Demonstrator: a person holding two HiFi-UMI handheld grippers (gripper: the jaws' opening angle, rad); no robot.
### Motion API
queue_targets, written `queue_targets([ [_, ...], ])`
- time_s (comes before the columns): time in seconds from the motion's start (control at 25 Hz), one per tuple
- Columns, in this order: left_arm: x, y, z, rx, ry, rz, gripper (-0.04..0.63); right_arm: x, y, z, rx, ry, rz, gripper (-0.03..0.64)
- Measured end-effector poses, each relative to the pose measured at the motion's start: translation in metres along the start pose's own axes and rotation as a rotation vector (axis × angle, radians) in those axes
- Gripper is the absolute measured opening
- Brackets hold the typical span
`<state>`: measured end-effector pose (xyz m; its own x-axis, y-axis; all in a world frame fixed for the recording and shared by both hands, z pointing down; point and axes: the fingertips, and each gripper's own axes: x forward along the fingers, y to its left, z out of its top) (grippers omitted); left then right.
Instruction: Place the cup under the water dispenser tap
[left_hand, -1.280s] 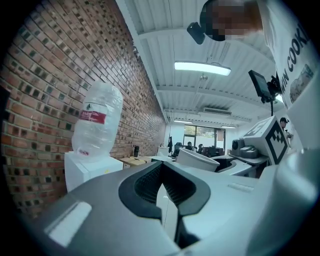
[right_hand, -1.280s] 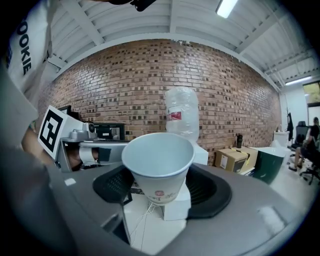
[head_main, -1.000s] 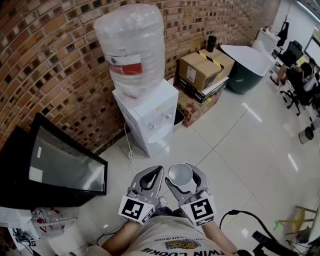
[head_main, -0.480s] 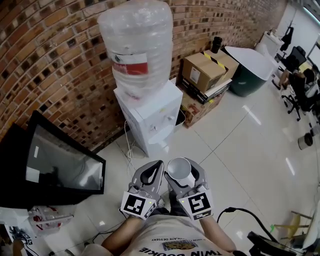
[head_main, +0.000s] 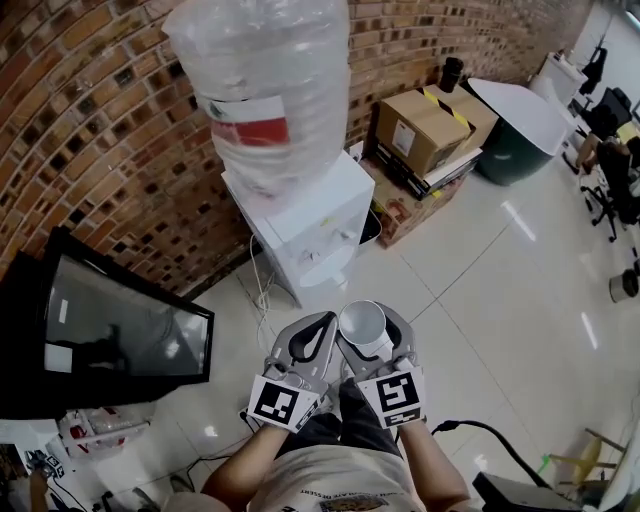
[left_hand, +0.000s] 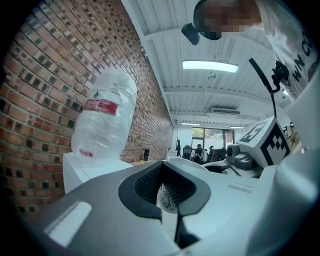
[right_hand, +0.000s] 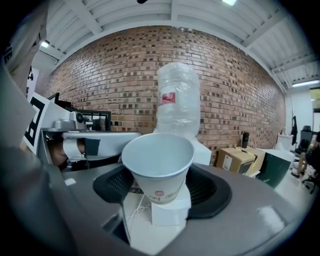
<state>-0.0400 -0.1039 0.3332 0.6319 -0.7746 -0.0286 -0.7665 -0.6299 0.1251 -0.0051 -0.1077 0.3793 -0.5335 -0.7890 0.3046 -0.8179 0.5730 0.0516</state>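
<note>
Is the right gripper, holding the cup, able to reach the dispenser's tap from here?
Probably yes: the right gripper holds the cup in front of the water dispenser, with only bare floor between them.

A brick wall (head_main: 110, 150) meets a glossy pale tiled floor (head_main: 500, 300). Cardboard boxes (head_main: 425, 135) sit against it, a black screen (head_main: 110, 330) stands nearby, and a strip light (left_hand: 217, 65) glows overhead.
</note>
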Motion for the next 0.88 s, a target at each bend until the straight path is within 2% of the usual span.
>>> queue_targets([
  [0.48, 0.053, 0.038, -0.082, -0.015, 0.074, 0.033, -0.008, 0.09, -0.052, -0.072, -0.033, 0.032, -0.014, 0.328],
  [0.88, 0.076, 0.074, -0.166, -0.038, 0.112, 0.066, -0.008, 0.165, -0.082, -0.166, -0.057, 0.072, 0.013, 0.328],
])
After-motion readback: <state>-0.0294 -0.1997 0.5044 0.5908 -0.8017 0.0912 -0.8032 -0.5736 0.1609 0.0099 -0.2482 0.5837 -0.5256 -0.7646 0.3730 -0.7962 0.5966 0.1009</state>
